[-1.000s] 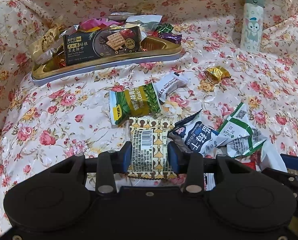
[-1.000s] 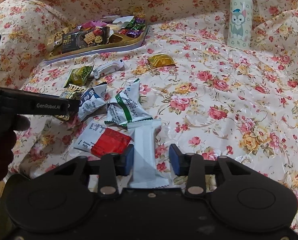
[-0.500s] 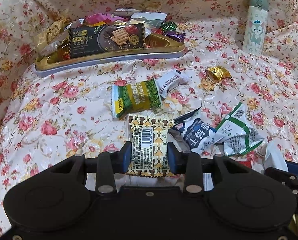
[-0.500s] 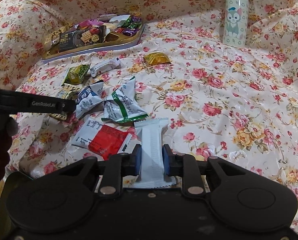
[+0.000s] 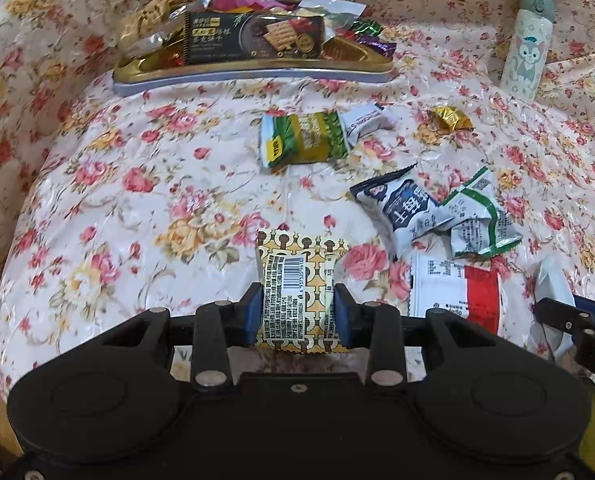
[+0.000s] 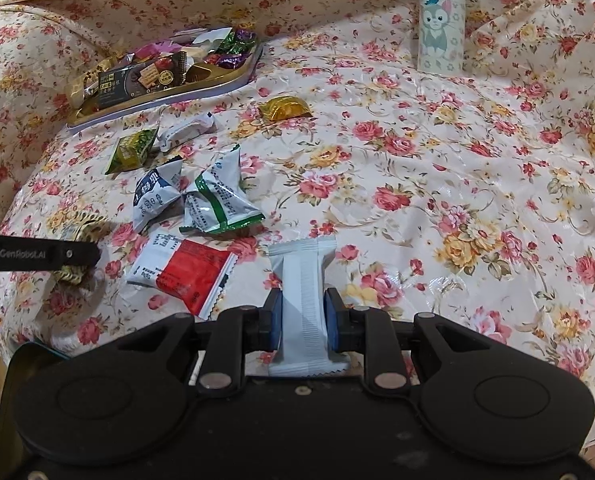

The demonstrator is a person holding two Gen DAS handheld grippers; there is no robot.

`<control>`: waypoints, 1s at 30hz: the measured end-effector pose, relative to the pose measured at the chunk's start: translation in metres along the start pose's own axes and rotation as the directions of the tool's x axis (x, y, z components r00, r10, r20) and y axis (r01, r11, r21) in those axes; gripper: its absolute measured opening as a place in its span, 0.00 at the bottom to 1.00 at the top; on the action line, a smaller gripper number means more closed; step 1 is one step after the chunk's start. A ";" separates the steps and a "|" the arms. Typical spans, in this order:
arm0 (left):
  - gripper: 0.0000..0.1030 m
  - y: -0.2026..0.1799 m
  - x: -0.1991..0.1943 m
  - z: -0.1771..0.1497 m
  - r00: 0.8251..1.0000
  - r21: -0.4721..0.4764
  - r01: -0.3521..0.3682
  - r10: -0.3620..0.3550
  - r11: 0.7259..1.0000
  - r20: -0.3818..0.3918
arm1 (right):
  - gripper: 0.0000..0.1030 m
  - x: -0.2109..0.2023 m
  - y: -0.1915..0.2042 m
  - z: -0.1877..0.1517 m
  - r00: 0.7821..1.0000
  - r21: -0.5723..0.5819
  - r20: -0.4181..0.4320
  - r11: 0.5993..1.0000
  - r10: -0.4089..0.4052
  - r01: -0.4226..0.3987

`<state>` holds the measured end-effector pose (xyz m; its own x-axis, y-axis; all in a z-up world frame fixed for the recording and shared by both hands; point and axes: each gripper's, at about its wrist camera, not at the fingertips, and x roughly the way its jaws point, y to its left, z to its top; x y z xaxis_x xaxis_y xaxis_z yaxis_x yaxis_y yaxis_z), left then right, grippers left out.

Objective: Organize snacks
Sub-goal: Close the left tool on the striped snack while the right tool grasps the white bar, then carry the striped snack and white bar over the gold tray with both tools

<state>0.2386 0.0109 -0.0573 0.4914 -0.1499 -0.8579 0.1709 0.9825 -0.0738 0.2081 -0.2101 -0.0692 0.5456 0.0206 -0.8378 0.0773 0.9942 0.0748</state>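
My left gripper point(image 5: 297, 316) is shut on a yellow patterned snack packet point(image 5: 297, 280) and holds it just above the floral cloth. My right gripper point(image 6: 303, 322) is shut on a white snack bar packet point(image 6: 303, 280). A gold tray point(image 5: 253, 68) with several snacks stands at the back; it also shows in the right wrist view point(image 6: 157, 92). Loose on the cloth lie a green packet point(image 5: 301, 140), a small white packet point(image 5: 367, 122), a gold candy point(image 5: 449, 118), a blue-white packet point(image 5: 405, 208), a green-white packet point(image 5: 481, 216) and a red-white packet point(image 6: 181, 272).
A white cartoon bottle point(image 6: 441, 20) stands upright at the back right. The left gripper's arm point(image 6: 37, 256) reaches in at the left edge of the right wrist view. Folds of cloth rise behind the tray.
My left gripper lifted the yellow packet and drew it back from the pile. My right gripper closed onto the white bar packet and raised it slightly.
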 end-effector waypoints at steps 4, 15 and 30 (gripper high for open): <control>0.44 -0.004 0.001 0.001 1.000 0.000 -0.029 0.029 1.000 -0.003 | 0.24 0.000 0.001 0.000 1.000 -0.004 -0.001 1.000 -0.007 0.007; 0.47 -0.006 0.004 0.005 0.998 -0.001 -0.056 0.056 0.998 0.006 | 0.24 0.002 0.003 0.000 1.000 -0.013 0.004 1.000 -0.022 0.022; 0.56 -0.010 0.005 0.001 0.999 0.000 -0.035 0.035 0.999 0.031 | 0.43 0.004 0.007 -0.001 1.000 -0.055 0.013 0.999 0.003 -0.002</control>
<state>0.2404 -0.0003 -0.0601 0.5236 -0.1190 -0.8436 0.1535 0.9872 -0.0440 0.2095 -0.2025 -0.0723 0.5564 0.0219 -0.8307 0.0307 0.9984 0.0468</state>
